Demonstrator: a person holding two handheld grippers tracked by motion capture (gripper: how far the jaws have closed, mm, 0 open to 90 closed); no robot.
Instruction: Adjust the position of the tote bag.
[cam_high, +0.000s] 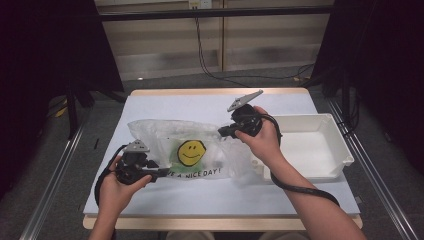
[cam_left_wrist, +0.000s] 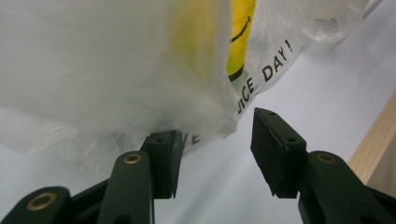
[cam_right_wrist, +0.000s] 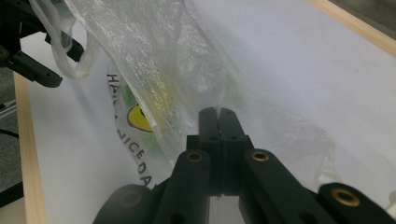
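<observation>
— Where's the bag (cam_high: 192, 150)?
— Mid-frame on the table (cam_high: 210, 197). My right gripper (cam_right_wrist: 218, 114) pinches its film shut.
— And your left gripper (cam_left_wrist: 215, 154)?
— Jaws half apart, bag's edge between, nothing gripped.

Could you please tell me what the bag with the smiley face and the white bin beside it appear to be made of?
The clear bag printed with a yellow smiley face looks like thin plastic film: translucent, crinkled and glossy, with the table showing through. The white rectangular bin looks like rigid moulded plastic, matte to slightly satin, with smooth walls and a rolled rim, though the exact material is uncertain.
</observation>
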